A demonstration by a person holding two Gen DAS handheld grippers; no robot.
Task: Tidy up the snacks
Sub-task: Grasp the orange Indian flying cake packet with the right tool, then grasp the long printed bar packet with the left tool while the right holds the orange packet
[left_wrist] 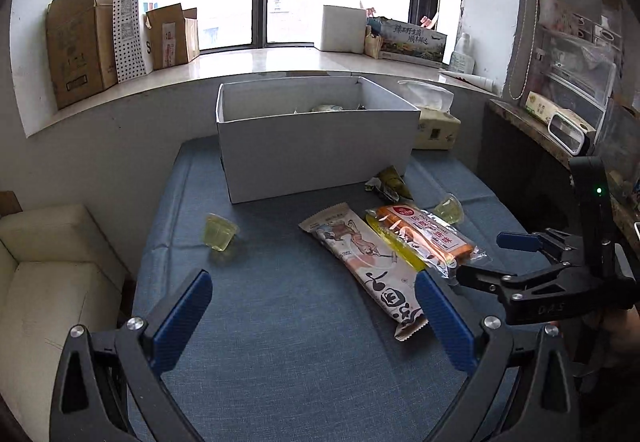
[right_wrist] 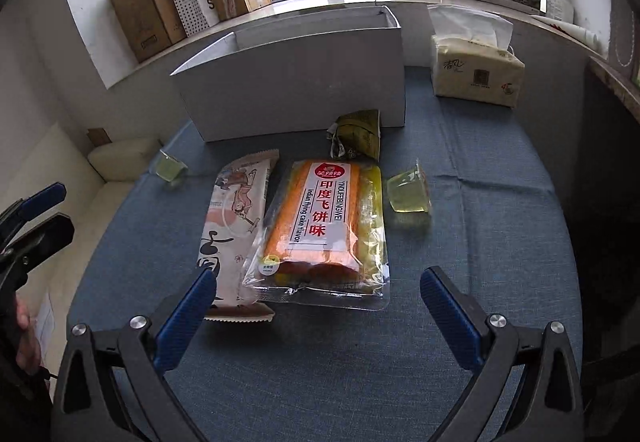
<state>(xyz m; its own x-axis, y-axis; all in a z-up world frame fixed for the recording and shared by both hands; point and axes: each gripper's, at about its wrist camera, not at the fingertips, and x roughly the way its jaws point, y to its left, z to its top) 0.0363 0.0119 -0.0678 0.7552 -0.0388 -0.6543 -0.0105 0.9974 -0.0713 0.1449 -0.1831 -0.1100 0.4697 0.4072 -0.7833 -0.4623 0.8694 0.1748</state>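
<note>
Nearest, the right gripper (right_wrist: 316, 290) and left gripper (left_wrist: 314, 294) hang spread and empty over blue cloth. The glossy orange flatbread pack (right_wrist: 320, 217) partly hides a yellow packet before the matte white box (right_wrist: 296, 81), whose contents are barely visible.

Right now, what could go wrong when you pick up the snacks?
The orange pack lies partly on the white wrapper, so lifting one may drag the other. The jelly cup beside it looks small and slippery and might squirt out of the open right gripper. The white box has tall walls a snack could bump.
</note>
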